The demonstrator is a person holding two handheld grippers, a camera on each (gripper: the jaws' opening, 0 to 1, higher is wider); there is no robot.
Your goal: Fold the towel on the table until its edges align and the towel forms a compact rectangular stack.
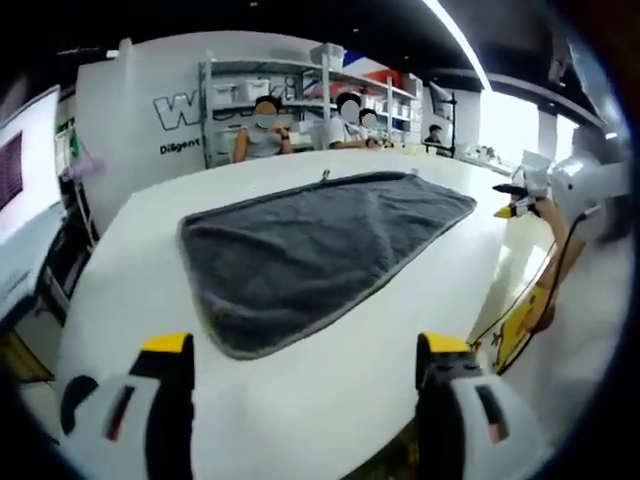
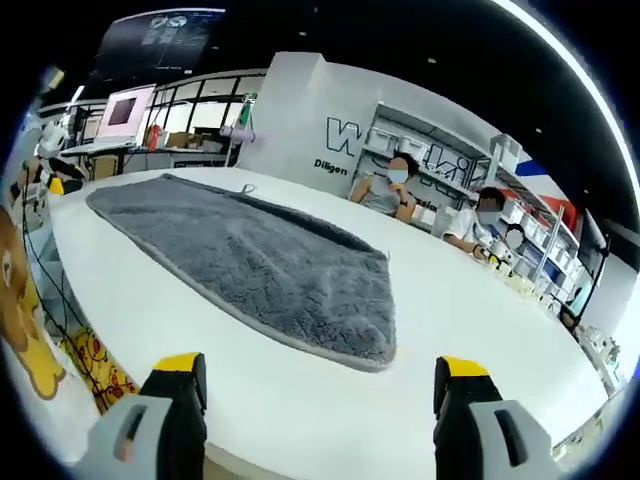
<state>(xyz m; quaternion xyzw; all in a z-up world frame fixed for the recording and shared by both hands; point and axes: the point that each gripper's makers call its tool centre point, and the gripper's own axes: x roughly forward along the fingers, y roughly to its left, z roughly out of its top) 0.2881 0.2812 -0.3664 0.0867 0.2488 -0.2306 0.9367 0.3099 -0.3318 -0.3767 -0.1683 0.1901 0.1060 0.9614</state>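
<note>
Grey towel (image 1: 310, 250) lies spread flat in a single layer on the white worktop (image 1: 330, 400), roughly centred, not yet folded. In the left gripper view it runs away and to the right, near corner just ahead of the left gripper (image 1: 305, 375); in the right gripper view the towel (image 2: 260, 265) has its near rounded corner just ahead of the right gripper (image 2: 320, 395). Both sets of fingers are spread wide with nothing between them, hovering apart from the cloth. Handling call: plush terry or microfibre pile, so soft, limp, light, no stiffness to speak of; it will drape and sag from any pinch point and drag on the worktop rather than slide cleanly. Not fragile. A stitched hem runs round the edge, which is the firmest part to grip. Best hold is a pinch at two corners of one short edge, one gripper each, fingers closing over hem plus pile, then lift and carry across to the opposite edge. Pinching mid-edge would let the corners flop and spoil alignment. There's a small loop or tag at the far edge (image 1: 326, 175), probably a hanging loop, too small to be sure. People sit at the far side of the worktop in front of shelving (image 1: 300, 90), well clear of the towel.
</note>
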